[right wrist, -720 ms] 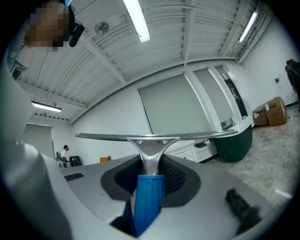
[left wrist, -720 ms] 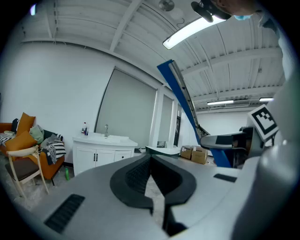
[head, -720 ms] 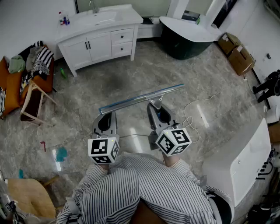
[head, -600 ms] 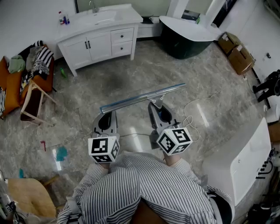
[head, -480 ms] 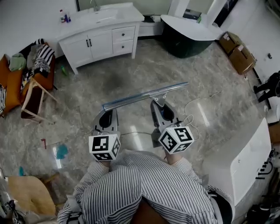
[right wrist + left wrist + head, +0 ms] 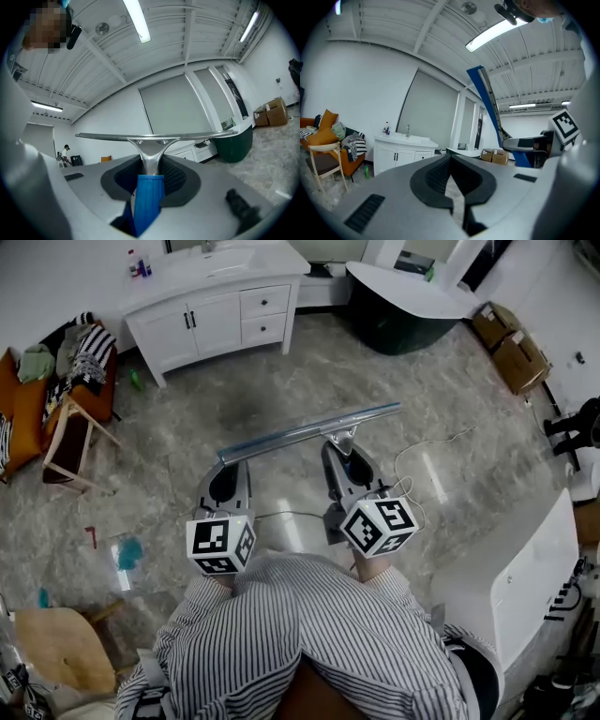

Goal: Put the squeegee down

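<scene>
Blue-handled, the squeegee looked light, stiff and slippery, best gripped by its handle, where the jaws of the right gripper clasped it above the floor, while the jaws of the left gripper sat closed, empty.

Bathroom setting: white sink vanity, dark bathtub, marble floor

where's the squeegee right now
Head view, centre: the squeegee is clamped in the right gripper, its blade above the floor, ahead of the left gripper.
</scene>
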A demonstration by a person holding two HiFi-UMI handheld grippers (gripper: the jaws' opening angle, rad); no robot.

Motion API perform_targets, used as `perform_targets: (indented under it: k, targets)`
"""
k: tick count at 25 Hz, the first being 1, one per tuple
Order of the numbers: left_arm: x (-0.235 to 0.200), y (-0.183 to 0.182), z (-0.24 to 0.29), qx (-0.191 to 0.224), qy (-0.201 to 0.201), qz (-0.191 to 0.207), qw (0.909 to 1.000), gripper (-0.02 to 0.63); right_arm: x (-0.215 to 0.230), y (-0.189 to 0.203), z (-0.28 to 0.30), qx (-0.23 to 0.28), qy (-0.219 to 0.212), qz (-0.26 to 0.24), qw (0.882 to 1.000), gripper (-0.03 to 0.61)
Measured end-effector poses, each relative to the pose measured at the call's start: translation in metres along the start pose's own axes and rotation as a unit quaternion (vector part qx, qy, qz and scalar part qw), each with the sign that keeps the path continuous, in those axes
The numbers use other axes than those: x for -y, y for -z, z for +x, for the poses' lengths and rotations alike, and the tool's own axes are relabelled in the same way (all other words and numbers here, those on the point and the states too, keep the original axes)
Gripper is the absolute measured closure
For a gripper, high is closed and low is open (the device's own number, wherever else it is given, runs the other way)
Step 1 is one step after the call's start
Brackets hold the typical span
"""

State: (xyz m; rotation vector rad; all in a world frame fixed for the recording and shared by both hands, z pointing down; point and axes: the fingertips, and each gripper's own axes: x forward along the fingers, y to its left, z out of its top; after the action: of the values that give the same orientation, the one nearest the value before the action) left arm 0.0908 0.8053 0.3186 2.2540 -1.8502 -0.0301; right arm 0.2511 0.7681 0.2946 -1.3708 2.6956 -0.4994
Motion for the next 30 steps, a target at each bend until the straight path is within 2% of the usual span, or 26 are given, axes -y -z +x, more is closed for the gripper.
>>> perform_targets:
  k: [4,11,15,19,30]
  targets:
    - [0.000,0.011,0.007,-0.010,-0.004,-0.010,0.9999,0.601,0.009,0.004,-0.001,-0.004,0.005,0.014,1.000,0.469]
    - [0.005,0.022,0.016,-0.017,-0.018,-0.014,0.9996,0.601,0.024,0.014,-0.001,-0.030,-0.004,-0.025,0.999,0.469]
    - [0.018,0.034,0.024,-0.026,-0.019,-0.019,0.9993,0.601,0.038,0.019,-0.006,-0.032,-0.007,-0.009,0.999,0.469]
    - [0.028,0.045,0.025,-0.038,-0.022,-0.018,0.9989,0.601,0.053,0.032,-0.012,-0.058,0.000,0.001,0.998,0.469]
    - [0.006,0.046,0.080,-0.047,-0.022,-0.014,0.9986,0.601,0.071,0.036,0.044,-0.070,-0.006,-0.019,0.997,0.469]
